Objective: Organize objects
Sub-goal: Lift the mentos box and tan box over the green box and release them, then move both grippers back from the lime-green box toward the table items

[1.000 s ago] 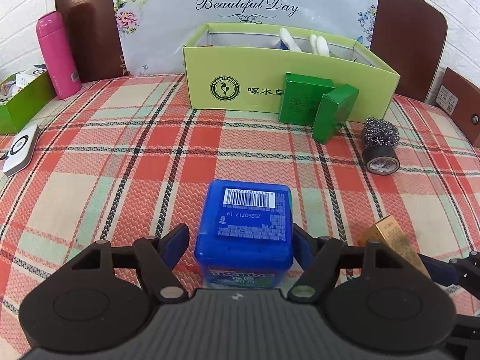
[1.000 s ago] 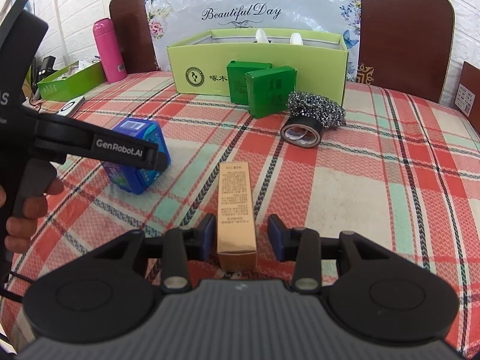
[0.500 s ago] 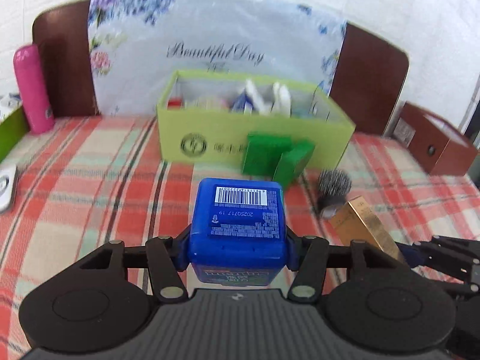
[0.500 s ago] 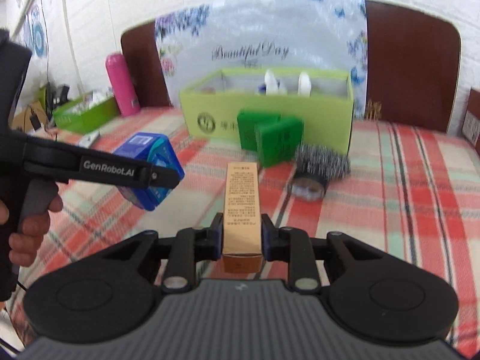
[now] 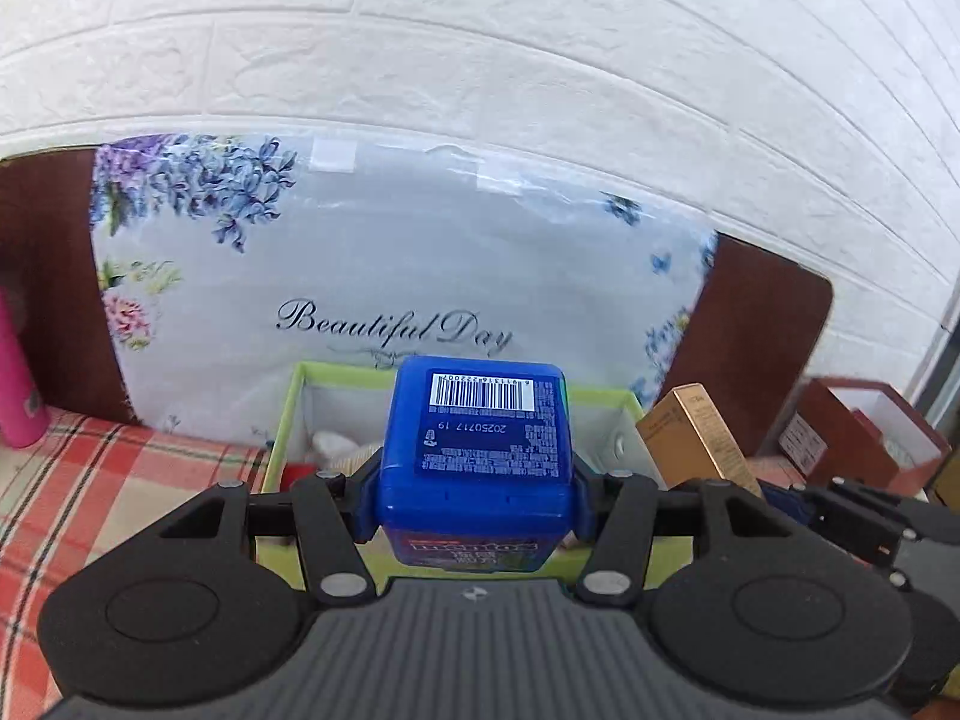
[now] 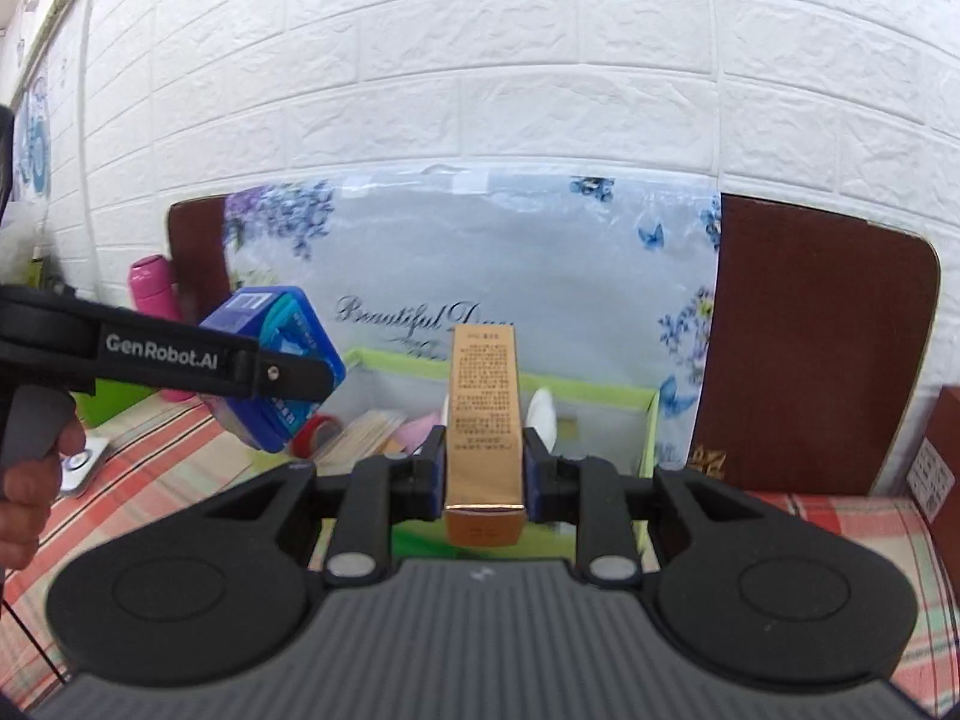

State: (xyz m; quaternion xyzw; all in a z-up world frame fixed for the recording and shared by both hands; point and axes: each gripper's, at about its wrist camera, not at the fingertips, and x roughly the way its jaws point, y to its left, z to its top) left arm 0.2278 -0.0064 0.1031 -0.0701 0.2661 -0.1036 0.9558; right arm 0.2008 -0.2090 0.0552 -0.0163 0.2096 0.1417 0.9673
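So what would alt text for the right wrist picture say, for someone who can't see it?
The right tool grips a slim gold carton above an open light-green box. At left, the left tool holds a blue Mentos tub, with a white brick wall behind.

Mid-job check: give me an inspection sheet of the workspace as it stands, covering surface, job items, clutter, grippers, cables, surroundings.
Surface: red plaid tablecloth, visible at both sides.
Job's things: blue mint box and gold carton, both held in the air in front of the green organizer box, which already holds a tape roll, white bottles and papers.
Clutter: pink bottle and a green tray at far left; brown box at far right.
Grippers: left gripper shut on the blue mint box; right gripper shut on the gold carton.
Cables: nothing seen.
Surroundings: white brick wall, floral "Beautiful Day" panel, dark chair backs.
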